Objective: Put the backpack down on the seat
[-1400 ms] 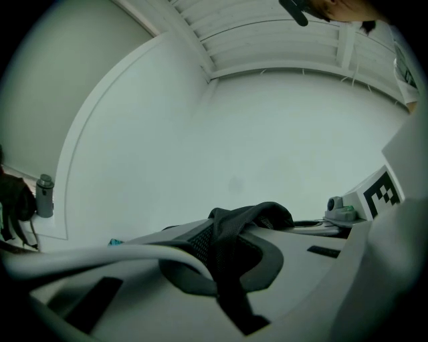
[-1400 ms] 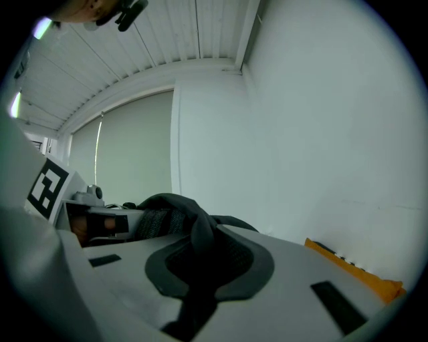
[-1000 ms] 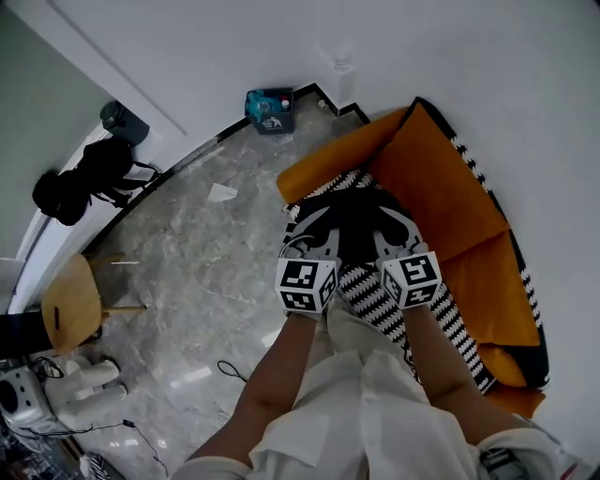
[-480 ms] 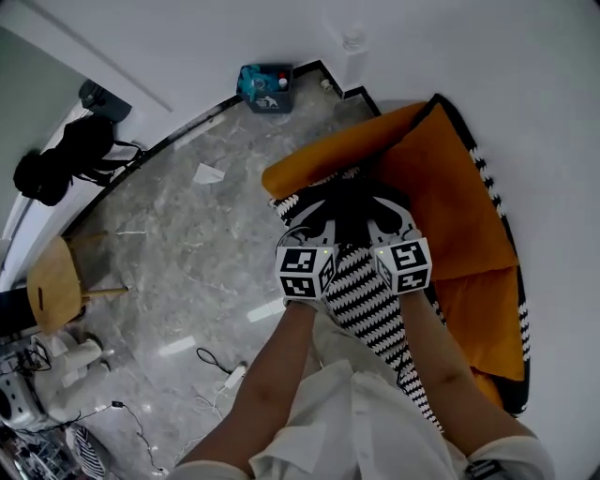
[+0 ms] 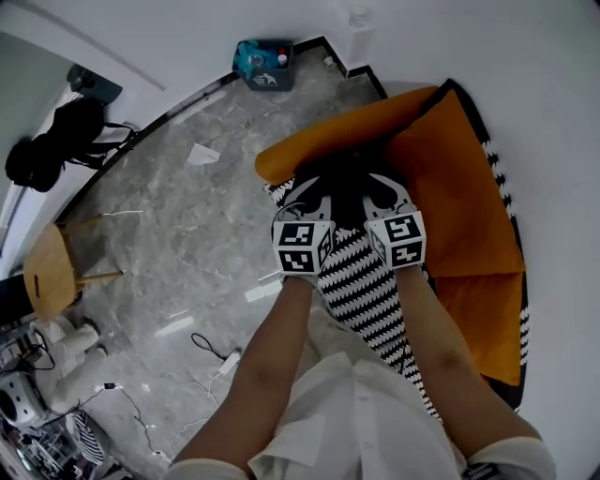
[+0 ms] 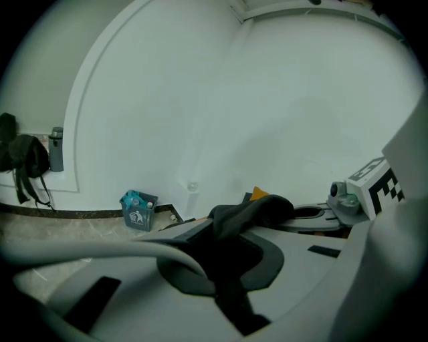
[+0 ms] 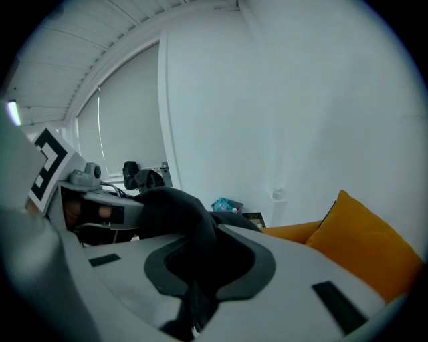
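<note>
Backpack (image 5: 345, 187) reaches the seat (image 5: 366, 286). Left tongs (image 6: 224, 264) clamp a strap (image 6: 249, 212); right tongs (image 7: 199, 270) are opening, strap between them. Likely next: left must release too.

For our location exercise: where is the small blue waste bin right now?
Head view, top centre: the blue bin stands on the grey floor against the white wall, just left of the far end of the orange sofa.

Both forearms (image 5: 267, 356) extend side by side. The left gripper (image 5: 314, 214) clamps a black strap (image 6: 247, 214); the right gripper (image 5: 382, 204) has jaws opening around a dark strap (image 7: 194, 227).
</note>
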A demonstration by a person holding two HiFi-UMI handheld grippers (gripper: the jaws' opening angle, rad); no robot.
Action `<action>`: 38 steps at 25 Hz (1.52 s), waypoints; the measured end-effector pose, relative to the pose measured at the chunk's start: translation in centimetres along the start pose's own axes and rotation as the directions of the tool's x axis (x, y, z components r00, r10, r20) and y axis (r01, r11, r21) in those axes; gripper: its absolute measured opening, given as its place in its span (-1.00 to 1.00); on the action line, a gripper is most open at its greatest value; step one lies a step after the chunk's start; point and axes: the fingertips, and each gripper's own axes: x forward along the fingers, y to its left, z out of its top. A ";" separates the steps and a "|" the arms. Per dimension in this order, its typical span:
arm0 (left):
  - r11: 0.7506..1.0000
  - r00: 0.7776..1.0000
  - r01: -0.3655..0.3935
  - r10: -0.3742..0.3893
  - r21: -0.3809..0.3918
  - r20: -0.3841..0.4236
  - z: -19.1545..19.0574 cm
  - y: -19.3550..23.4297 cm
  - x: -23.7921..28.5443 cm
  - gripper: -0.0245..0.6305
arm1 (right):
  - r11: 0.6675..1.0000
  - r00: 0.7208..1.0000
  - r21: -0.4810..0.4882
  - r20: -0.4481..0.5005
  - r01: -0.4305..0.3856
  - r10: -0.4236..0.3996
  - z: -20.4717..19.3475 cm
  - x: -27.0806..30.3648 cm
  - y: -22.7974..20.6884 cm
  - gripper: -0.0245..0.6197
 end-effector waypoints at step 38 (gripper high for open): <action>0.995 0.995 0.088 -0.091 0.055 0.045 8.5 -0.2 -12.5 -0.63 | 0.996 0.995 -0.014 0.050 -0.086 0.086 9.6 -10.7 5.2 -0.50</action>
